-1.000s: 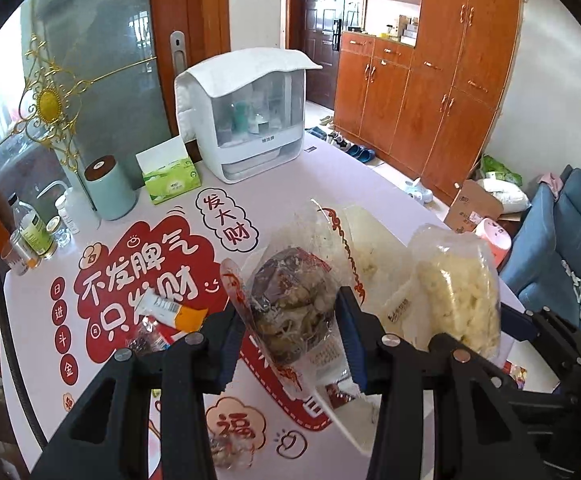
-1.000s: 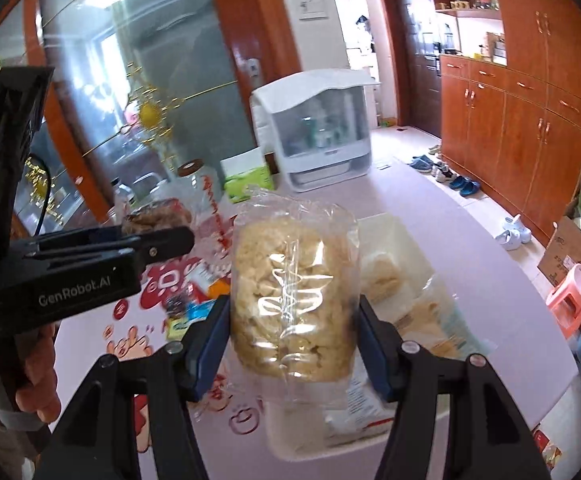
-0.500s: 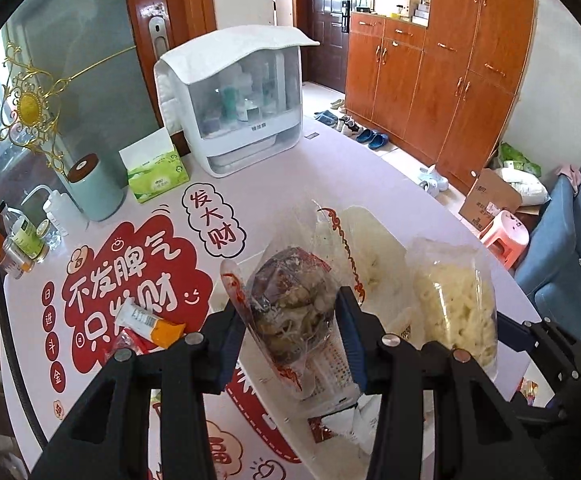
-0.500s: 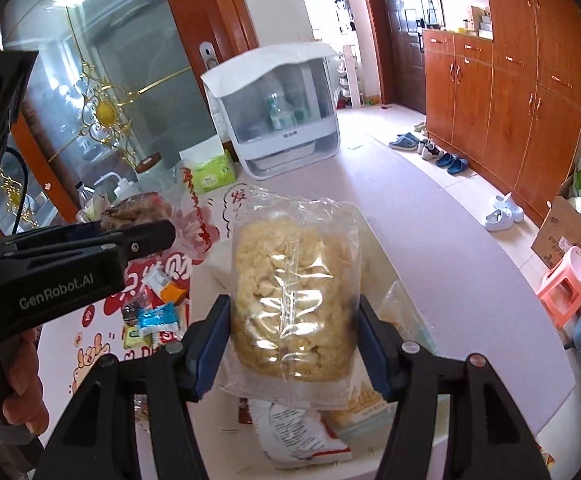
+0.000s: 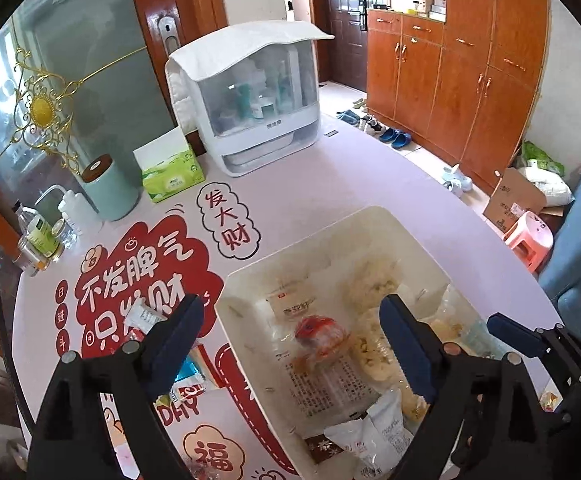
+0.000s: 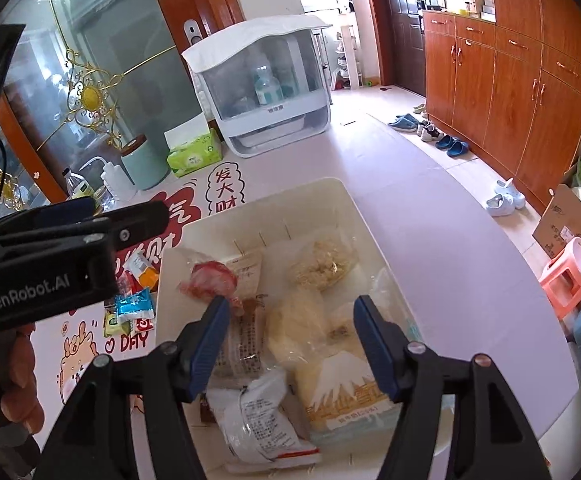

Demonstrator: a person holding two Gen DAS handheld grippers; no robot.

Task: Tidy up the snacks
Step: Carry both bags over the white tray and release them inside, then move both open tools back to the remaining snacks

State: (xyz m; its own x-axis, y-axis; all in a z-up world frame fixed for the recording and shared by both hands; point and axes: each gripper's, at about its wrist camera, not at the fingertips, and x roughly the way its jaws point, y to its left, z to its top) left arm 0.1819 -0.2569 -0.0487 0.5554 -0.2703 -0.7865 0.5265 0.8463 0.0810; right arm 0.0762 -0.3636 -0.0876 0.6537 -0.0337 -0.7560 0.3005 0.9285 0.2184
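A white plastic bin stands on the table and holds several snack packs. My left gripper hangs over it, its jaws opening wide with nothing pressed between them. The clear red-printed bag of dark snacks lies loose in the bin below it. My right gripper is beside it over the bin, jaws opening too. The clear bag of pale puffed snacks rests in the bin beneath the pads, which do not press on it. Small loose packets lie on the table left of the bin.
At the back of the table stand a white covered cabinet, a green tissue box, a teal canister and bottles. The table's right edge drops to the floor, with a pink stool, boxes and shoes.
Both grippers sank toward the bin. The left one let go of the dark snack bag, the right one widened off the puffed snack bag. Both bags now lie in the bin.
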